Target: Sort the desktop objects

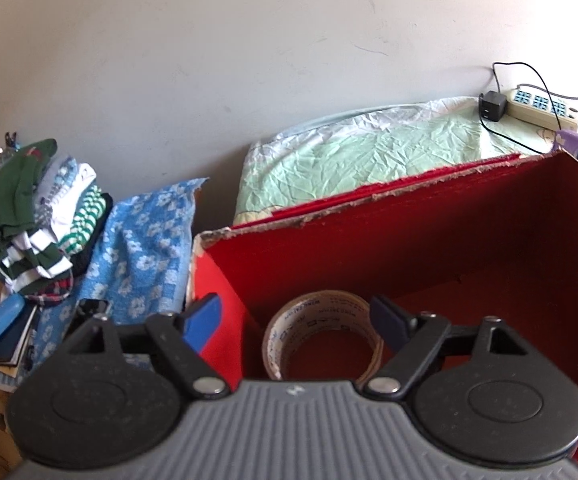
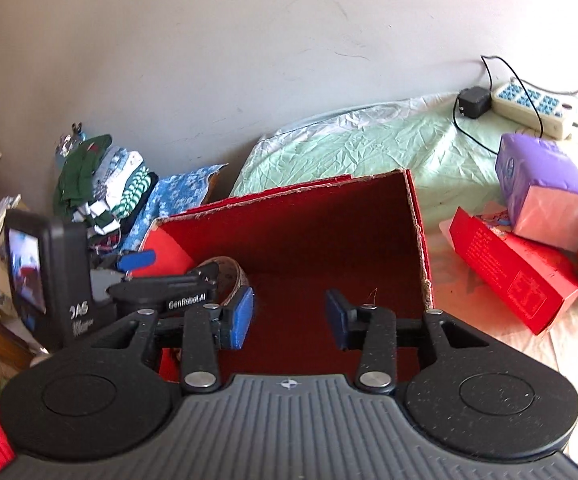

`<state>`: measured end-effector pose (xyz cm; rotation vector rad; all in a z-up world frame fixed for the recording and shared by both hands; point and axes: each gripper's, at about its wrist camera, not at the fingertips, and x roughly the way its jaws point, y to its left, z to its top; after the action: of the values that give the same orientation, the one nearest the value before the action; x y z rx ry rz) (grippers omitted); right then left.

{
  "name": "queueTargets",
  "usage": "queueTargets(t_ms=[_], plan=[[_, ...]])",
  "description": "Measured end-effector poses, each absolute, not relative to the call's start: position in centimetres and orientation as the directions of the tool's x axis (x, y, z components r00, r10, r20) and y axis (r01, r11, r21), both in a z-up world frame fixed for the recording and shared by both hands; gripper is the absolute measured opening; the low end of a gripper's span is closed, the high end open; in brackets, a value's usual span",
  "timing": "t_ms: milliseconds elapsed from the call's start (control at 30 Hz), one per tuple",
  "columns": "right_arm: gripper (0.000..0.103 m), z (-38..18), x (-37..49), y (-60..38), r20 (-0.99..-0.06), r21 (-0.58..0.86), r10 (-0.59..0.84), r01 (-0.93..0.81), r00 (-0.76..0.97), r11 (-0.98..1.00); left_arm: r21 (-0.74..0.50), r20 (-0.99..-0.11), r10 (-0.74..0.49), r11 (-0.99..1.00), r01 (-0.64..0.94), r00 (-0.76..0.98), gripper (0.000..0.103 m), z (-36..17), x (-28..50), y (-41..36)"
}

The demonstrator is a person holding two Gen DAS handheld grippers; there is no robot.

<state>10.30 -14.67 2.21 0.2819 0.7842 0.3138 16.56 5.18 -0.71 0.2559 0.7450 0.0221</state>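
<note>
A roll of brown packing tape lies inside an open red cardboard box. My left gripper is open, its blue pads on either side of the roll without touching it. The roll also shows in the right wrist view, partly behind the left gripper. My right gripper is open and empty over the red box, right of the roll.
A pile of folded clothes and a blue floral towel lie left of the box. On the green sheet are a power strip, a charger, a purple tissue pack and a small red carton.
</note>
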Motion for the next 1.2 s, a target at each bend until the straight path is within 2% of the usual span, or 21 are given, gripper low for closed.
queueTargets(t_ms=[333, 400, 467, 567, 667, 800, 900, 967, 1133, 1200], plan=[[0.047, 1.2, 8.0, -15.8, -0.645, 0.322, 0.411, -0.259, 0.644, 0.911, 0.180, -0.627, 0.171, 0.981, -0.072, 0.760, 0.090, 1.8, 14.2, 3.3], [0.048, 0.9, 7.6, -16.4, -0.645, 0.311, 0.412, -0.271, 0.644, 0.911, 0.177, -0.597, 0.195, 0.978, -0.110, 0.778, 0.092, 2.9, 12.3, 3.0], [0.051, 0.4, 7.3, -16.9, -0.651, 0.305, 0.411, -0.276, 0.638, 0.911, 0.156, -0.562, 0.207, 0.977, -0.144, 0.801, 0.100, 4.2, 9.8, 3.0], [0.051, -0.2, 6.7, -17.7, -0.634, 0.298, 0.421, -0.298, 0.649, 0.907, 0.124, -0.536, 0.200, 0.980, -0.158, 0.820, 0.102, 5.4, 5.9, 2.9], [0.054, -0.3, 6.4, -17.8, -0.619, 0.277, 0.423, -0.321, 0.661, 0.906, 0.130, -0.546, 0.206, 0.978, -0.161, 0.812, 0.102, 5.1, 2.5, 2.5], [0.056, -0.2, 5.4, -18.0, -0.561, 0.312, 0.492, -0.381, 0.666, 0.871, 0.090, -0.618, 0.158, 0.987, -0.130, 0.770, 0.102, 2.8, -0.7, 1.7], [0.058, -0.6, 4.7, -17.7, -0.545, 0.313, 0.526, -0.424, 0.653, 0.850, 0.044, -0.694, 0.084, 0.996, -0.074, 0.715, 0.096, 0.3, -1.9, 1.2], [0.061, -0.7, 4.2, -17.3, -0.535, 0.282, 0.526, -0.447, 0.661, 0.849, 0.013, -0.738, 0.040, 0.999, -0.044, 0.674, 0.083, -1.2, -2.3, 0.7], [0.061, -1.3, 3.4, -17.0, -0.530, 0.302, 0.591, -0.517, 0.608, 0.801, -0.024, -0.766, -0.019, 1.000, 0.001, 0.643, 0.078, -3.1, -2.2, -0.3], [0.061, -2.1, 3.7, -16.7, -0.566, 0.322, 0.591, -0.505, 0.575, 0.801, -0.021, -0.777, -0.024, 1.000, 0.012, 0.629, 0.074, -3.7, -1.9, -0.6]])
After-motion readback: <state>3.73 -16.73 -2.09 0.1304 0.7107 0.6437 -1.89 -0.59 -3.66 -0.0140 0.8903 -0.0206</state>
